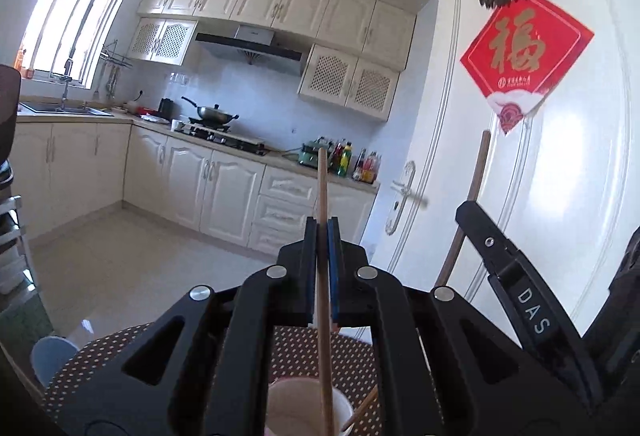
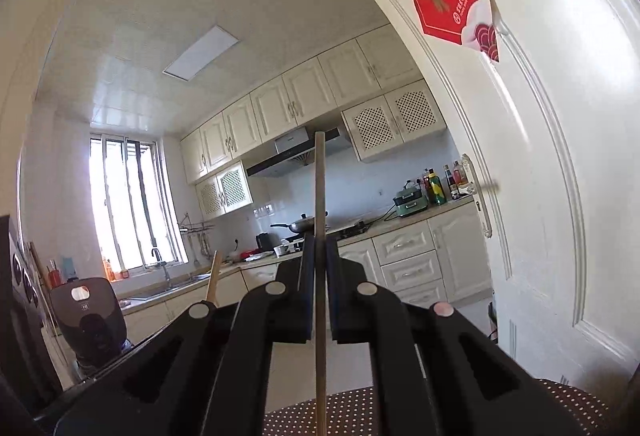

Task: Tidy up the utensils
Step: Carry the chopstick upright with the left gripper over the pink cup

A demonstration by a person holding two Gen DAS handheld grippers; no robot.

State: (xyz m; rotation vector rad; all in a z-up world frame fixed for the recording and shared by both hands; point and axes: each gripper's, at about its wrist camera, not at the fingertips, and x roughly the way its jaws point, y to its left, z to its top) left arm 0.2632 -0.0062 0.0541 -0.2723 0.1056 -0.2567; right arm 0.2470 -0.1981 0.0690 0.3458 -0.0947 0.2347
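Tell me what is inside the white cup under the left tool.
The white cup holds the lower end of the chopstick clamped in the left tool, plus a second stick leaning at its rim. The cup's bottom is out of frame.

Read 福 in gold on the red diamond paper sign (image 1: 527, 53) stuck to the white door (image 1: 580, 195) at right; small print beneath it too tiny to make out. Read "DAS" in white on the black gripper part (image 1: 532, 310) at near right.

A cup (image 1: 306, 406) stands on the dotted table (image 1: 100, 360), with the kitchen counter (image 1: 276, 157) behind.
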